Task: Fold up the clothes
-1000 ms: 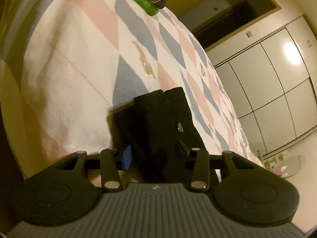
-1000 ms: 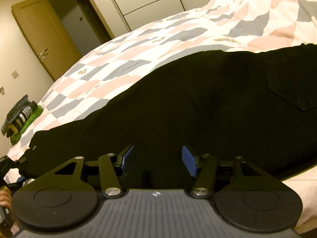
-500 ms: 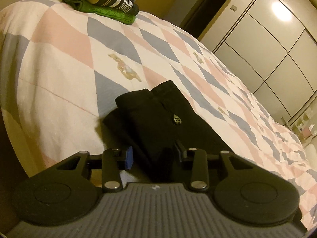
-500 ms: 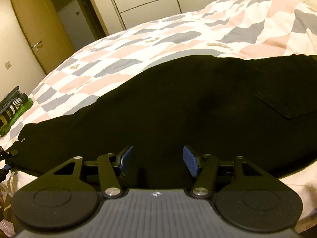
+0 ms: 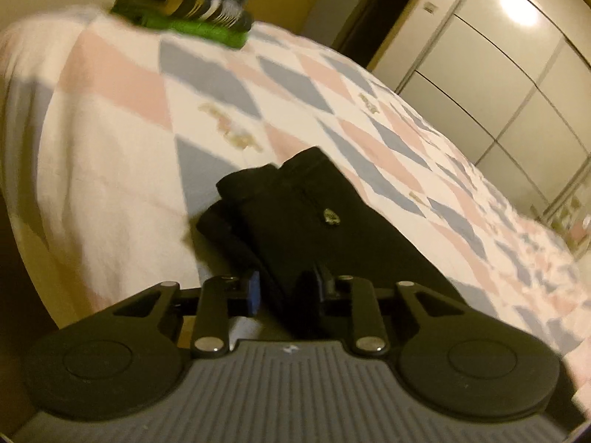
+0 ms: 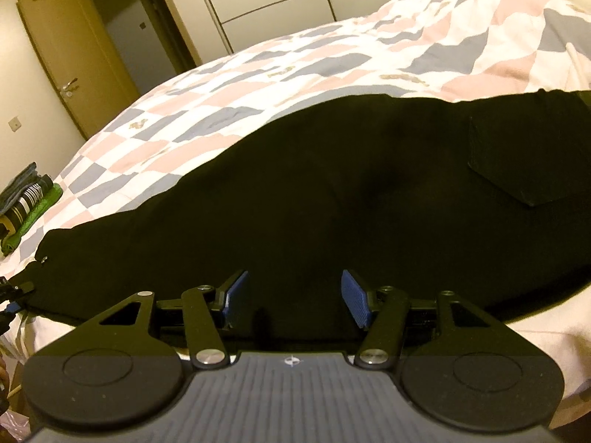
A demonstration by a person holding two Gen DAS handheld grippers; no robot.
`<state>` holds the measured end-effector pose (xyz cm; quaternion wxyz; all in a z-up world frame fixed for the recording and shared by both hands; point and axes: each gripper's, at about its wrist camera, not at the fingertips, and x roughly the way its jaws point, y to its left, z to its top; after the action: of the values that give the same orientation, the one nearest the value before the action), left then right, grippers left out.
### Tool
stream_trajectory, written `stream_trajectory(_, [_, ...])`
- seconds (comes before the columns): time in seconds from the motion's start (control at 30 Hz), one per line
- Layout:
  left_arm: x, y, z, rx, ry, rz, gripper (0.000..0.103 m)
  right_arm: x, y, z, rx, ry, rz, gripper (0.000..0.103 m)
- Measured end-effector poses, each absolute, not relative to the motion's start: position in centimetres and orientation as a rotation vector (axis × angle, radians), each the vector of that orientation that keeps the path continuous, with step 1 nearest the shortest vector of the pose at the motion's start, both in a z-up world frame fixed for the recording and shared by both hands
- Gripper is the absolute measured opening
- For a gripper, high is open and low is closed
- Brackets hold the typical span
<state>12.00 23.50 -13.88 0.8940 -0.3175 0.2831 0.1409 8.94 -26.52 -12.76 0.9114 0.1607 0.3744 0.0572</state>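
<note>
A pair of black cloth trousers (image 6: 332,192) lies stretched across the bed's quilt of pink, grey and white diamonds (image 6: 332,59), filling the middle of the right wrist view from lower left to far right, a patch back pocket (image 6: 524,162) showing at right. In the left wrist view the leg ends sit at centre, doubled over one another, with a small metal zip pull (image 5: 330,217) on top.

The left gripper (image 5: 286,289) has its fingers closed in on the near edge of the leg ends, black cloth bunched between the blue pads (image 5: 253,291). The right gripper (image 6: 291,295) hangs with its fingers spread wide over the mid-leg cloth, grasping nothing.

This fabric looks soft and fairly light, with no stiffness of its own, so it should sag and trail wherever it is not supported. I would take it by the hems on one side and by the waistband or the thick seam on the other, where layers give the pads something to bite.

A stack of folded garments, striped and green (image 5: 192,11), sits at the upper left of the left view.
</note>
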Motion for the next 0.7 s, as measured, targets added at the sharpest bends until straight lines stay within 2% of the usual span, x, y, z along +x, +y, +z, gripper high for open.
stream_trajectory(0.13, [11.6, 24.5, -14.3, -0.768, 0.566, 0.283, 0.022, 8.8, -27.0, -12.8, 0.349, 0.769, 0.112, 0.058])
stream_trajectory(0.17, [11.5, 24.4, -14.2, -0.765, 0.559, 0.278, 0.018, 8.7, -27.2, -12.8, 0.353, 0.768, 0.11, 0.059])
stream_trajectory(0.2, [11.4, 24.3, -14.0, -0.761, 0.545, 0.28, 0.007, 8.7, -27.3, -12.8, 0.357, 0.767, 0.109, 0.059])
stream_trajectory(0.23, [11.3, 24.2, -13.8, -0.76, 0.531, 0.275, 0.005, 8.6, -27.4, -12.8, 0.362, 0.766, 0.107, 0.059])
stream_trajectory(0.47, [11.6, 19.9, -9.3, -0.505, 0.434, 0.227, 0.004, 8.1, -28.6, -12.7, 0.386, 0.752, 0.084, 0.059])
stream_trajectory(0.7, [11.6, 7.3, -4.9, -0.118, 0.322, -0.053, 0.005, 7.4, -30.6, -12.5, 0.428, 0.722, 0.041, 0.059])
